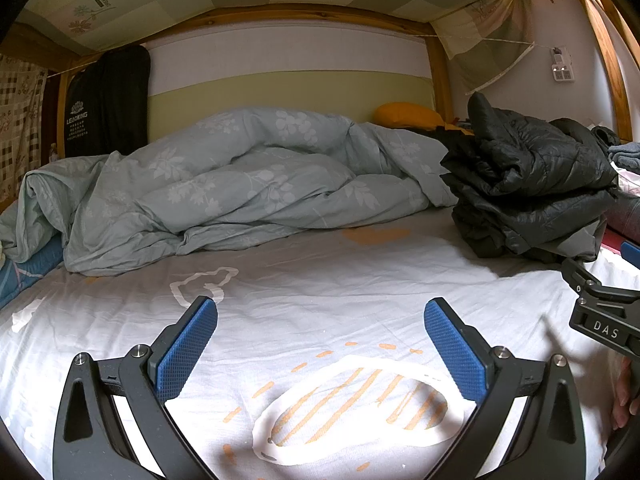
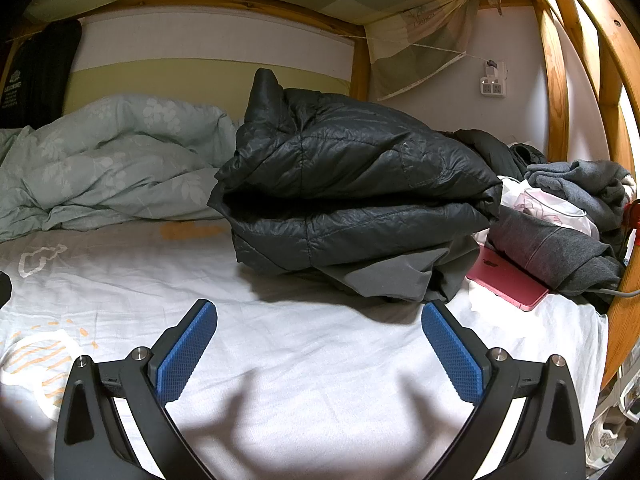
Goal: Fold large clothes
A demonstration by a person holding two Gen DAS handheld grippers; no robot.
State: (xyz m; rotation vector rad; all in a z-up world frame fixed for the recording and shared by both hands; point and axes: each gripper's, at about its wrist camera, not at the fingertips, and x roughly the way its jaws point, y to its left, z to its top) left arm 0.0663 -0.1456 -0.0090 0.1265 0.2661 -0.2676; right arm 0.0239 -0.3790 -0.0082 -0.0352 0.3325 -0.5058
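While it lay folded in a thick bundle, the jacket sat apart from both grippers
Jacket: black quilted puffer jacket (image 2: 360, 184), folded into stacked layers with a grey lining showing underneath, resting on the white bedsheet (image 2: 304, 344) toward the right side of the bed, near its far edge
Jacket, other view: same bundle (image 1: 532, 188) seen at the right of the left wrist view, one corner sticking upward
Right gripper: right gripper (image 2: 320, 350) hovered over bare sheet in front of the jacket, blue pads spread wide, nothing between them
Left gripper: left gripper (image 1: 320, 346) over the sheet's orange-striped print, fingers spread wide and empty; part of the right gripper's black frame (image 1: 600, 312) showed at its right edge
Beside the jacket: pale green floral duvet (image 2: 108, 160) bunched along the far edge of the bed, touching the jacket's left side
Right edge of bed: pink phone (image 2: 508, 280) flat on the sheet just beside the jacket, partly under a grey garment (image 2: 560, 248); more grey clothes (image 2: 588, 184) piled behind
Far corner: yellow pillow (image 1: 404, 114) behind the duvet
Frame: wooden bunk posts (image 2: 560, 92) at the right; a white power socket (image 2: 494, 86) on the wall
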